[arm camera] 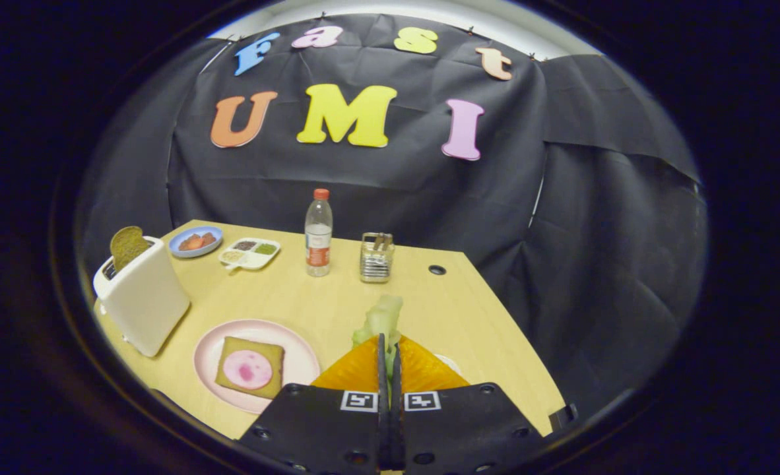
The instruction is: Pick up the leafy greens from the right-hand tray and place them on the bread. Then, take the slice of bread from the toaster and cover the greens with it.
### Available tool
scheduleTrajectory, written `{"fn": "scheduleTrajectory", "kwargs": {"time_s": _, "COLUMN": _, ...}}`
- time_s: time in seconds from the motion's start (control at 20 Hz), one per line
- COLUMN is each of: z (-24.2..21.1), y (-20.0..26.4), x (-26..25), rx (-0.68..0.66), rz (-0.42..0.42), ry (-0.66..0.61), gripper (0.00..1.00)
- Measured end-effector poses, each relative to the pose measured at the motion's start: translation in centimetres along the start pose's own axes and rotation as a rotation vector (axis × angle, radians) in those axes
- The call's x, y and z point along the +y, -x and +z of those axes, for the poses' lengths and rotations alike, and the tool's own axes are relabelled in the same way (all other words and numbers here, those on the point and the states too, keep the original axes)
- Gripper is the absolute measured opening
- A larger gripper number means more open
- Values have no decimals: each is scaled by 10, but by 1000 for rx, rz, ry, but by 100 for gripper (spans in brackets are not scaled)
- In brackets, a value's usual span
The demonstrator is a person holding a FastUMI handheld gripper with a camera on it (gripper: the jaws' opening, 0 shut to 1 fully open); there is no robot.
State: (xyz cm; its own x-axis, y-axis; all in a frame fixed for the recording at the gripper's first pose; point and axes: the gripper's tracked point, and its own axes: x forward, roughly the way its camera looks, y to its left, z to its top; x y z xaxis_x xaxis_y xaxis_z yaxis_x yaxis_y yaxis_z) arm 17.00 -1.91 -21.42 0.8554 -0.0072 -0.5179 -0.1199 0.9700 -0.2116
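My gripper (388, 349) is shut on the leafy greens (382, 320), whose pale green stalk sticks up past the fingertips. The greens hang above the table, lifted off the tray. To the left of the fingers lies a slice of bread (250, 367) with a pink round of meat on it, on a pink plate (213, 343). Further left stands a white toaster (142, 297) with a second slice of bread (128, 245) poking out of its slot.
At the back of the wooden table (311, 297) stand a water bottle (318, 234), a small wire holder (376, 257), a white divided dish (250, 253) and a blue plate of food (195, 241). The table's right edge drops off beside the fingers.
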Motion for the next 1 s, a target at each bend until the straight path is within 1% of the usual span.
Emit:
{"fn": "scheduleTrajectory", "kwargs": {"time_s": 0.25, "z": -8, "y": 0, "x": 90, "rx": 14, "rz": 128, "ry": 37, "gripper": 0}}
{"fn": "scheduleTrajectory", "kwargs": {"time_s": 0.35, "z": -11, "y": -1, "x": 121, "rx": 14, "rz": 164, "ry": 58, "gripper": 0}}
{"fn": "scheduleTrajectory", "kwargs": {"time_s": 0.5, "z": -12, "y": -3, "x": 166, "rx": 17, "rz": 244, "ry": 37, "gripper": 0}}
{"fn": "scheduleTrajectory", "kwargs": {"time_s": 0.75, "z": -17, "y": -10, "x": 208, "rx": 48, "rz": 358, "ry": -17, "gripper": 0}}
{"fn": "scheduleTrajectory", "kwargs": {"time_s": 0.95, "z": -35, "y": -43, "x": 200, "rx": 72, "rz": 322, "ry": 18, "gripper": 0}}
{"fn": "scheduleTrajectory", "kwargs": {"time_s": 1.0, "z": -40, "y": -51, "x": 195, "rx": 76, "rz": 302, "ry": 28, "gripper": 0}}
